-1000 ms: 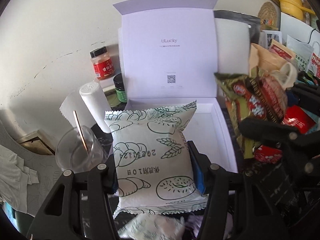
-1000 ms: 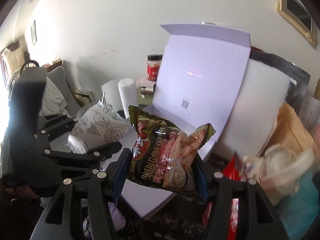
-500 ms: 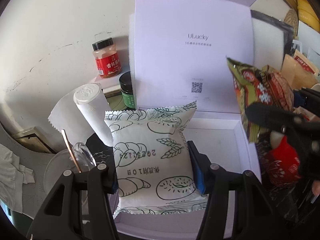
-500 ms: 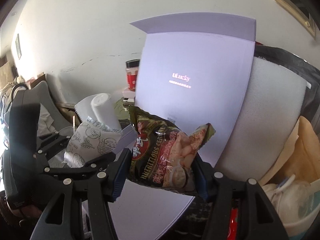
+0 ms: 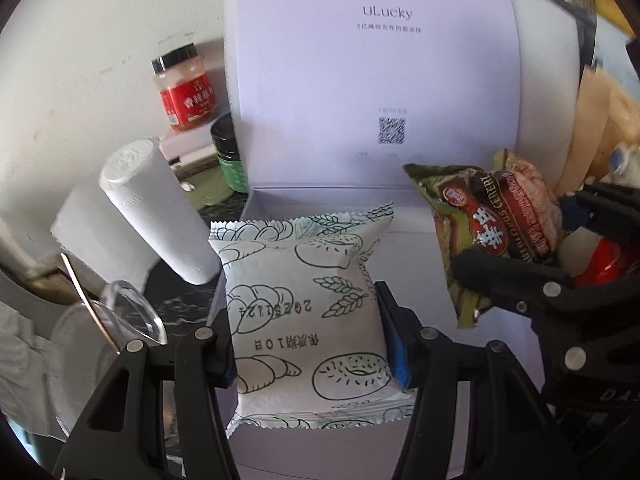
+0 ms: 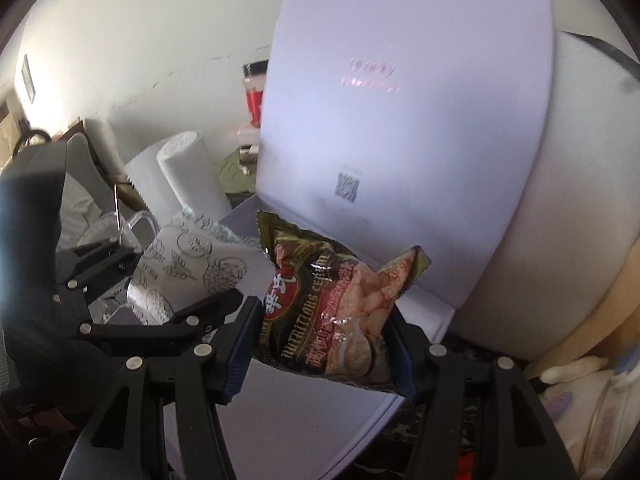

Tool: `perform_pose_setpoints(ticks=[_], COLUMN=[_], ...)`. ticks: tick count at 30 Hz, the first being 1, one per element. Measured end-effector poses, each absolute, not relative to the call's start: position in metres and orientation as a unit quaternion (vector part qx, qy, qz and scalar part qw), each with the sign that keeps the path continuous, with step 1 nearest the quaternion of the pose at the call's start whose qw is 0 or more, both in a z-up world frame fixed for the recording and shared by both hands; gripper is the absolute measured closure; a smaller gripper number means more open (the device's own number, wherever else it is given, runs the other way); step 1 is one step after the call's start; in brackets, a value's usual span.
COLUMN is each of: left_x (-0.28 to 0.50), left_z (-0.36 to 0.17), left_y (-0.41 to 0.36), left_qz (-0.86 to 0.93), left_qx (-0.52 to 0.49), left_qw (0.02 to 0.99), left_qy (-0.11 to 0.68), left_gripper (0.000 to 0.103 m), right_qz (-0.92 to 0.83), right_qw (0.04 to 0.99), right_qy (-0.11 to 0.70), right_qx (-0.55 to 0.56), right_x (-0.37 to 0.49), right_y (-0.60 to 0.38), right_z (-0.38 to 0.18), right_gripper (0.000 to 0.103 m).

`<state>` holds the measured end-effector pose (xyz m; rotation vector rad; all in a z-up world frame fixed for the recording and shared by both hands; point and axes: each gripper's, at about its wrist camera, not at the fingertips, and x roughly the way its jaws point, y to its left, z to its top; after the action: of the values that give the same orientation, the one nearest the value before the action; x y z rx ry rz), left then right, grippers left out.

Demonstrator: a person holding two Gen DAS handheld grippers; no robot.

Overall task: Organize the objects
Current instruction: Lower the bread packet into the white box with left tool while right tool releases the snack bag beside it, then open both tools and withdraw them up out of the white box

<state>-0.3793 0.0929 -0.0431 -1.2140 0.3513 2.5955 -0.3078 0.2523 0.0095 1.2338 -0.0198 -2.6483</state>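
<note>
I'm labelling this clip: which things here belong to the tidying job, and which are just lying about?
In the job:
- white bread packet, in the left gripper
- dark cereal packet, in the right gripper
- open white box

Lying about:
- red-labelled jar
- paper towel roll
- clear cup

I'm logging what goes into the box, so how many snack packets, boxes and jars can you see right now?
Snack packets: 2, white bread packet in the left gripper, dark cereal packet in the right gripper
Open white boxes: 1
Jars: 2, red jar, dark green jar
Total: 5
</note>
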Motion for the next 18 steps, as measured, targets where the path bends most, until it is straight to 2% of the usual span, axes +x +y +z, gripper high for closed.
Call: perform_pose_setpoints(ticks=[10, 18], left_x=[-0.38, -0.376], left_z=[-0.045, -0.035], left_y=[0.096, 0.091], left_qz=[0.888, 0.897], left_qx=[-0.424, -0.409], left_qw=[0.129, 0.118], left_qy=[0.124, 0.121], left_gripper=[0.048, 0.037], right_qz=[-0.896, -0.902], right_qw=[0.107, 0.1], right_qy=[0.0, -0.003], right_qx=[0.431, 0.42], right_x=[-0.312, -0.305], right_y=[0.25, 0.253], right_z=[0.004, 0.014], right_gripper=[0.042, 0.034])
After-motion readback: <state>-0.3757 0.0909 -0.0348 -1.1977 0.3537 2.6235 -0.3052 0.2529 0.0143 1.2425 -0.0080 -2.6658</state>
